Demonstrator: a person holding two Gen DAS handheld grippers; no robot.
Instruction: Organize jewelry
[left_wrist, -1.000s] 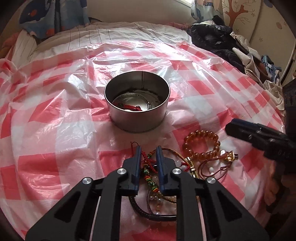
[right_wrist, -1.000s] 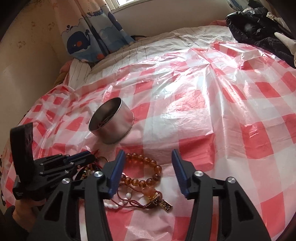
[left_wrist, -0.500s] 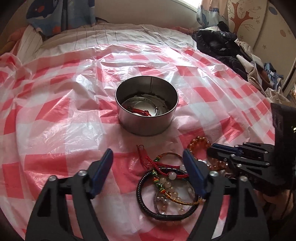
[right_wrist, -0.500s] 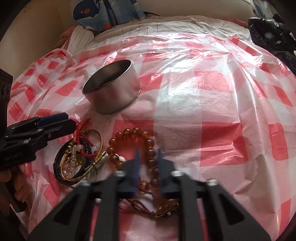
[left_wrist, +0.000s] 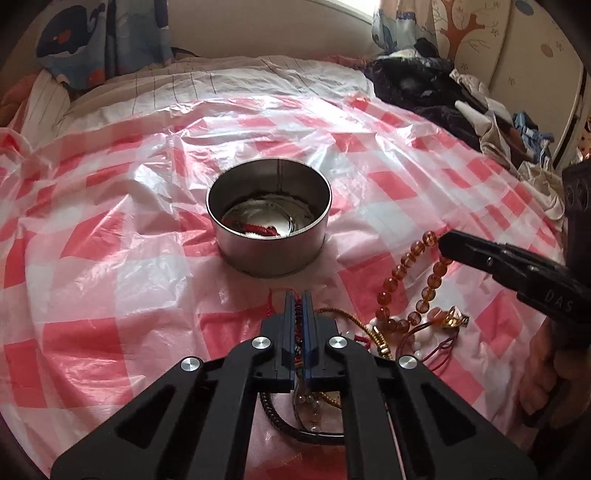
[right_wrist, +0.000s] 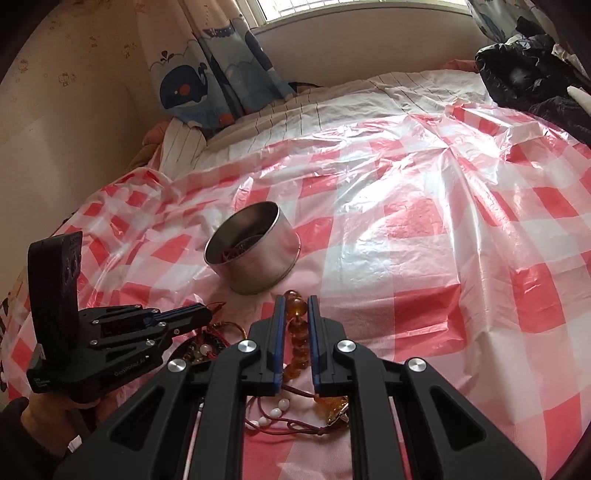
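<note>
A round metal tin (left_wrist: 269, 254) stands on the checked sheet with a red cord (left_wrist: 258, 229) inside it. Just in front of it, my left gripper (left_wrist: 298, 293) is shut on a multicoloured beaded cord (left_wrist: 298, 332) from a tangle with a black braided bracelet (left_wrist: 280, 421) and a gold cord (left_wrist: 343, 314). My right gripper (right_wrist: 295, 299) is shut on the amber bead bracelet (right_wrist: 297, 332). From the left wrist view the right gripper (left_wrist: 445, 242) holds the amber bead bracelet (left_wrist: 395, 280) by one end, the rest trailing down to a gold charm (left_wrist: 454, 317).
A red-and-white checked plastic sheet (left_wrist: 110, 258) covers the bed. Dark clothes (left_wrist: 417, 85) are piled at the far right. A whale-print curtain (right_wrist: 184, 85) and a wall close off the far left. White beads on a dark red cord (right_wrist: 277, 402) lie under the right gripper.
The left gripper opened wide, then shut on the beaded cord in the pile. The right gripper shut on the amber bracelet and has lifted one end off the sheet.
</note>
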